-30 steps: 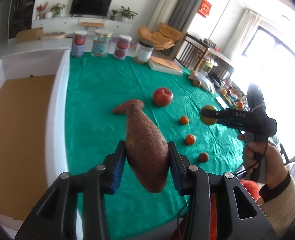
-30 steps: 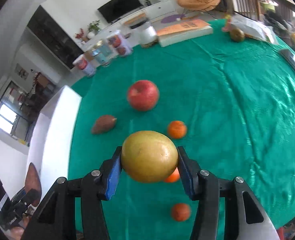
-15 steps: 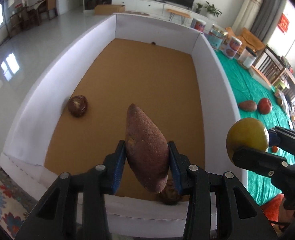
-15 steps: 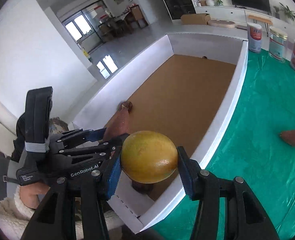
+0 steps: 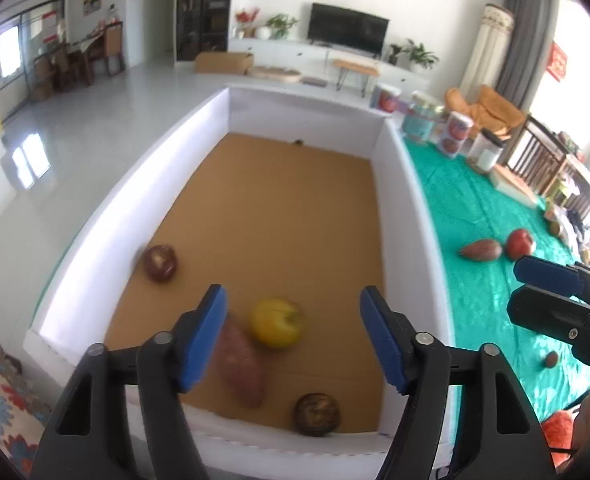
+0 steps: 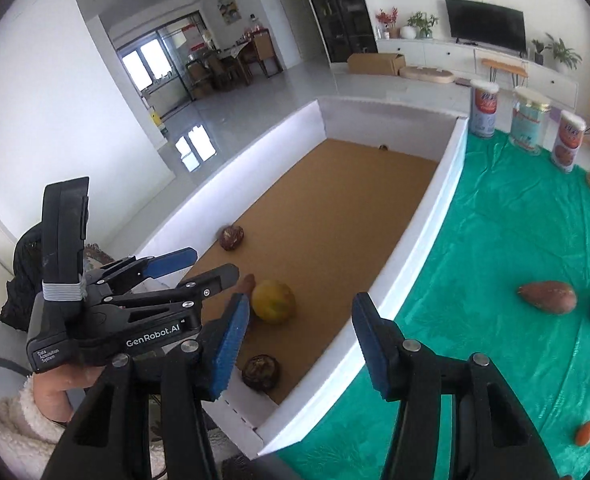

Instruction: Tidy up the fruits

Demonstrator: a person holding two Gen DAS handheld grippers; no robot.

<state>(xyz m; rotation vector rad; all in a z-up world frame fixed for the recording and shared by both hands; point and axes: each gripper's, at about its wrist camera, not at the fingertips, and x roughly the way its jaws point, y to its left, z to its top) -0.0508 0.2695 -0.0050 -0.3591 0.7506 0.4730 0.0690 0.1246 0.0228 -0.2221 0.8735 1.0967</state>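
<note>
Both grippers hang open and empty over the near end of a white-walled box (image 5: 399,184) with a brown floor. My left gripper (image 5: 295,336) is above a sweet potato (image 5: 241,364) and a yellow fruit (image 5: 278,322) lying on the box floor. My right gripper (image 6: 301,340) is open above the box's near corner; the yellow fruit (image 6: 273,302) lies just beyond it. The left gripper also shows in the right wrist view (image 6: 199,266), and the right gripper's fingers (image 5: 547,276) show in the left wrist view.
Two dark round fruits (image 5: 159,263) (image 5: 316,414) also lie in the box. On the green tablecloth (image 6: 515,240) remain a sweet potato (image 6: 547,297), a red apple (image 5: 520,243) and small orange fruits (image 6: 586,433). Tins (image 6: 484,109) stand at the table's far end.
Both grippers have opened. The sweet potato dropped from the left gripper and the yellow fruit from the right gripper; both now lie on the box floor.
</note>
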